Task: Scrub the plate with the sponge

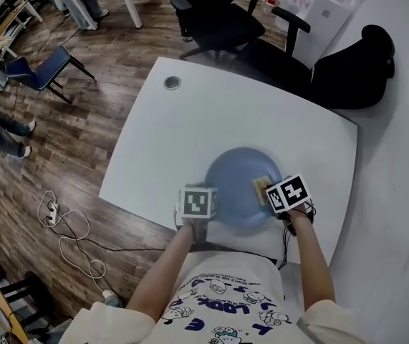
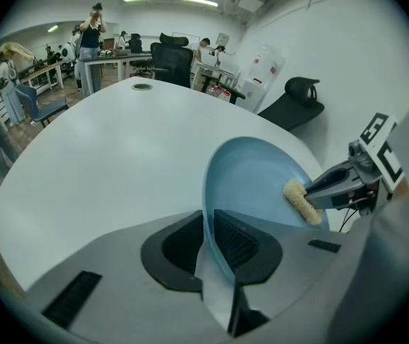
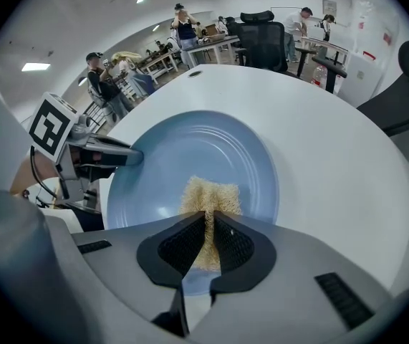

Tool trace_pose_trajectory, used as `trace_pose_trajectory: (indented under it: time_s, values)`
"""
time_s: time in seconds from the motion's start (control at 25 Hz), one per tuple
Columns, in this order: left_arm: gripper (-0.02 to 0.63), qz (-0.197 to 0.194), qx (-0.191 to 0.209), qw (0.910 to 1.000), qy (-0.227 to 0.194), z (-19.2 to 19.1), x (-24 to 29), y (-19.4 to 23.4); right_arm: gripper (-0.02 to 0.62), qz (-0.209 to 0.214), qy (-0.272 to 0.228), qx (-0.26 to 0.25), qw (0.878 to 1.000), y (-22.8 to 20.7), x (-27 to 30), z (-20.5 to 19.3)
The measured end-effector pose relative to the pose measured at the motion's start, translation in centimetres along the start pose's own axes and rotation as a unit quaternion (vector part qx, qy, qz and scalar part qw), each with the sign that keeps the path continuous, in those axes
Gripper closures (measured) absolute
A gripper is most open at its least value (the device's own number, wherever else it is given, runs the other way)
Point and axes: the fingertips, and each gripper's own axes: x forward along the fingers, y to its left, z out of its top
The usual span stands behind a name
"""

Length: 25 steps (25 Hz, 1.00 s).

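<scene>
Nearest the person, the left tongs (image 2: 215,244) are clenched on the near rim of the blue plate (image 1: 234,181). The right tongs (image 3: 208,241) pinch a tan sponge (image 3: 210,196), whose free end lies against the plate's inner face toward its right side. The plate sits by the near edge of the white bench (image 1: 190,113), and beyond the bench's far edge stands a black office chair (image 1: 215,13).
</scene>
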Motion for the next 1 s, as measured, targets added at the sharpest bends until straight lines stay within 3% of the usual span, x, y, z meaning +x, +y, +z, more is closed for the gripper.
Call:
trace_pose_trajectory:
  time_s: [1.0]
  values:
    - [0.548, 0.002, 0.008, 1.0, 0.004, -0.4, -0.1, -0.1, 0.549, -0.061, -0.037, 0.06, 0.996, -2.7, 0.9, 5.0]
